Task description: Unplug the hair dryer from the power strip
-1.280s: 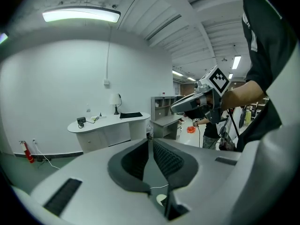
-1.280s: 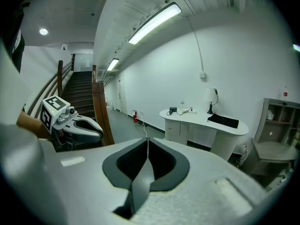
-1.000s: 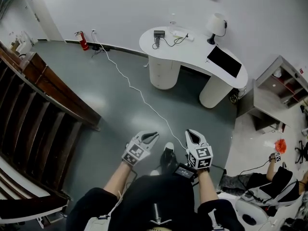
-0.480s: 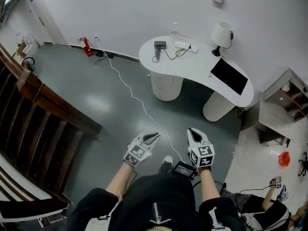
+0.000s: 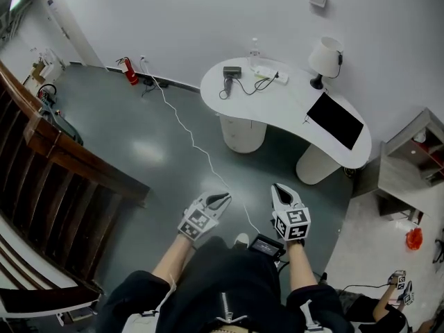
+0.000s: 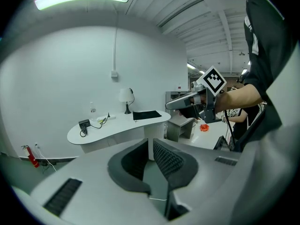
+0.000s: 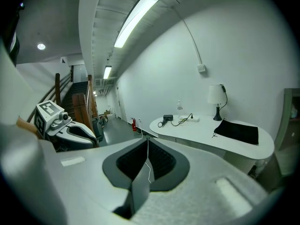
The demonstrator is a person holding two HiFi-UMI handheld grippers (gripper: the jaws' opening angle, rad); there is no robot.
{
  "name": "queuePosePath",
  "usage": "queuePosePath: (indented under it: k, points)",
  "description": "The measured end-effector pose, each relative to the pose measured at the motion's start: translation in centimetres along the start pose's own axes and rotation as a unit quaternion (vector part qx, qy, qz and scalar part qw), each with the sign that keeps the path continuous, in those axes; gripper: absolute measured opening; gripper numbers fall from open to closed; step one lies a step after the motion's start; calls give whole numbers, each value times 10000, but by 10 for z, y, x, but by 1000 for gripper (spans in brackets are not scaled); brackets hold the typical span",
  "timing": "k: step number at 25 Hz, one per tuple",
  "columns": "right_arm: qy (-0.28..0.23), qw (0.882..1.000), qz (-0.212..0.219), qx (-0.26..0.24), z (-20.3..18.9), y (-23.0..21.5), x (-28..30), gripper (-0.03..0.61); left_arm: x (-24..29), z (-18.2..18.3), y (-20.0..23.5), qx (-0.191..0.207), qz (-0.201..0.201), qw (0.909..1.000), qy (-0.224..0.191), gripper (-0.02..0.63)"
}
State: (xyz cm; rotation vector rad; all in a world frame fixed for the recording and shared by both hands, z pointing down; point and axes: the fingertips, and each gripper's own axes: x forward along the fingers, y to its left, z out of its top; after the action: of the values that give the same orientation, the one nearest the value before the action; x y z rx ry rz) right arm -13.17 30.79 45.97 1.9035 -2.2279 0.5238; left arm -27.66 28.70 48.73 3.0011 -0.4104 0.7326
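Hair dryer: the black hair dryer (image 5: 230, 71) is lying on the left end of the white curved table (image 5: 281, 109), close to the far rim.
Pointing and long axis: it is showing only as a small dark block in every view, so I cannot tell which way the nozzle is facing or how its long axis is running.
Cord: a black cord (image 5: 248, 83) is looping off the dryer and trailing right, toward the power strip (image 5: 270, 75).
Power strip: it is lying just to the right of the dryer, near the wall-side rim of the table; the plug itself is too small to make out.
Left gripper: the left gripper (image 5: 222, 198) is hovering over the grey floor (image 5: 139, 144), well apart from the table and pointing towards it.
Left fingers: the fingers (image 6: 166, 159) are sitting practically together, with nothing between them.
Right gripper: the right gripper (image 5: 279, 189) is hovering beside the left one, also aiming at the table.
Right fingers: its fingers (image 7: 159, 161) are pressing fully together, gripping nothing.
Other things on the table: a white lamp (image 5: 325, 55) is standing near the wall, a black mat (image 5: 336, 121) is lying on the right part, and a clear bottle (image 5: 254, 47) is standing behind the strip.
Floor: a thin white cable (image 5: 198, 141) is snaking from the wall towards the person.
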Motion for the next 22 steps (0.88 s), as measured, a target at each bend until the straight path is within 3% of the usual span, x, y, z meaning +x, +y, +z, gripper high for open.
queuePosePath:
  k: [11, 17, 22]
  points:
    - [148, 9996, -197, -140, 17, -42, 44, 5, 61, 10, 37, -53, -382, 9992, -62, 38]
    - [109, 9991, -232, -328, 60, -69, 113, 5, 100, 29, 98, -12, -508, 9985, -185, 38]
    - [1, 9986, -275, -442, 112, -83, 179, 5, 116, 48, 174, -5, -456, 9984, -349, 38]
